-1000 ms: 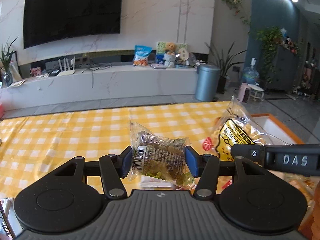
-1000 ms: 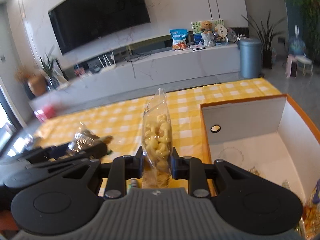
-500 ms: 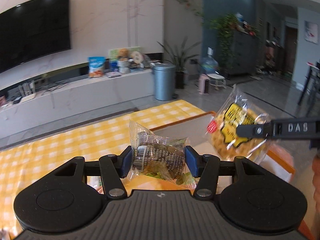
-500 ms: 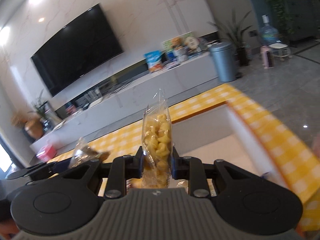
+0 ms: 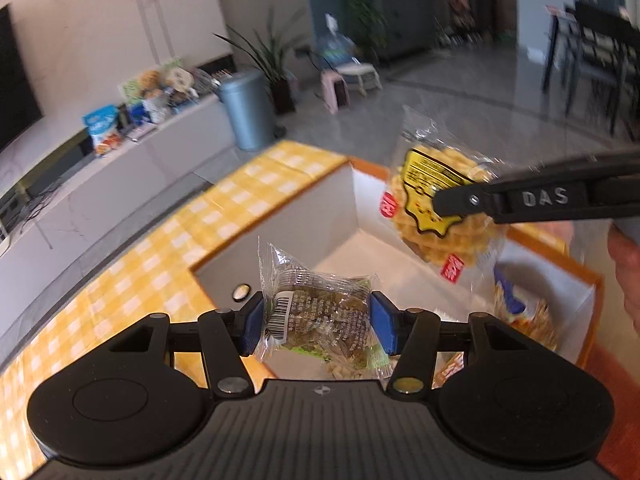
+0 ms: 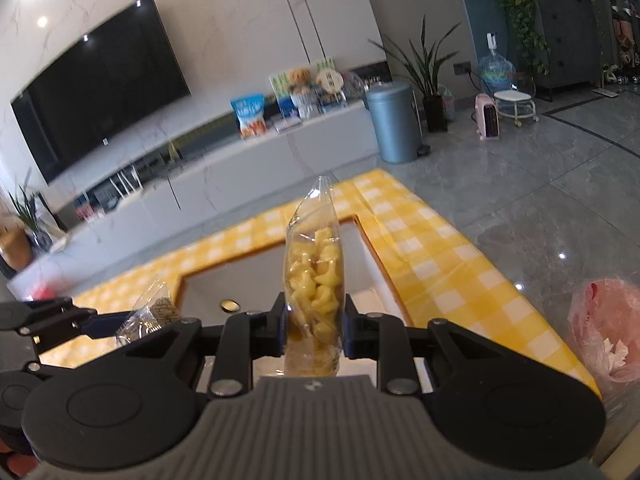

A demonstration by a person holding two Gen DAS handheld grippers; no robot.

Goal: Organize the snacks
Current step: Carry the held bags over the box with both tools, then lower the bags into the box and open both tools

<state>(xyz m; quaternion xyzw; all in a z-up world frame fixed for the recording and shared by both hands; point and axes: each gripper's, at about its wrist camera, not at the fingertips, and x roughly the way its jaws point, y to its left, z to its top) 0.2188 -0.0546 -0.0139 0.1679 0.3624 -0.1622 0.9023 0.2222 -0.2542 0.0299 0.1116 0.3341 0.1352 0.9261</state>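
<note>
Item 1: left gripper [image 5: 316,322]. Its blue pads [image 5: 252,326] stand about half apart and press both sides of a clear packet of dark biscuits [image 5: 320,312]. You hold this packet above the near corner of the white box [image 5: 332,208], which has an orange rim and sits on the yellow checked cloth [image 5: 168,264].

Item 2: right gripper [image 6: 314,326]. The jaws are almost fully closed, pinching a slim clear bag of yellow waffle pieces [image 6: 316,292] edge-on and upright. In the left wrist view this bag [image 5: 436,204] hangs over the far half of the box.

Item 3: box contents. A few packets [image 5: 524,316] already lie at the right end; the near left floor looks bare.

Handling notes, as judgement:
- Lower each packet until it is close to the box floor before you let go, so it does not bounce out.
- Put the biscuit packet on the bare left floor and the waffle bag beside the packets already there.
- Keep the 2 grippers apart; they sit near each other over 1 box.
- Open the right jaws fully, since thin film may cling to a pad.
</note>
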